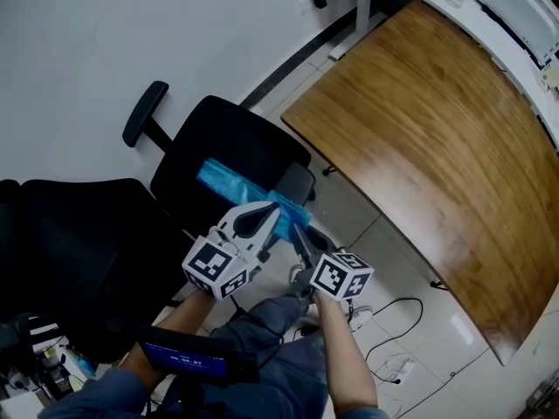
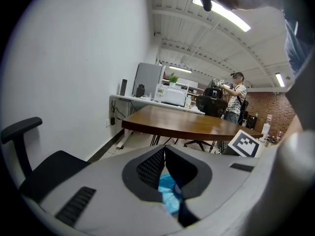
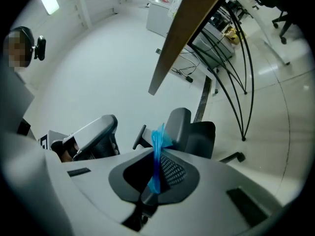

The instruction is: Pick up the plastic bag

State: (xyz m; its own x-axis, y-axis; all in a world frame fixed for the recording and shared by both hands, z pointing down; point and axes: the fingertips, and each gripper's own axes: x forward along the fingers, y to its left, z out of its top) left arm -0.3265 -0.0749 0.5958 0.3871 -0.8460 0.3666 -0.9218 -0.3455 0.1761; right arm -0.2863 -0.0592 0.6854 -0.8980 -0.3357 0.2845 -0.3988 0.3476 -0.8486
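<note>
Left gripper [image 1: 273, 208] pinched shut on the blue plastic bag [image 1: 229, 185]. Right gripper [image 1: 297, 227] just beside it, jaws pressed together on a thin fold of the same bag. Bag stretches out over the black office chair [image 1: 229, 138]. Wooden table [image 1: 437, 129] beyond.

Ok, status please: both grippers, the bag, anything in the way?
Both shut on the plastic bag: left gripper, right gripper. Bag between them, over the black chair. Nothing in the way seen.
</note>
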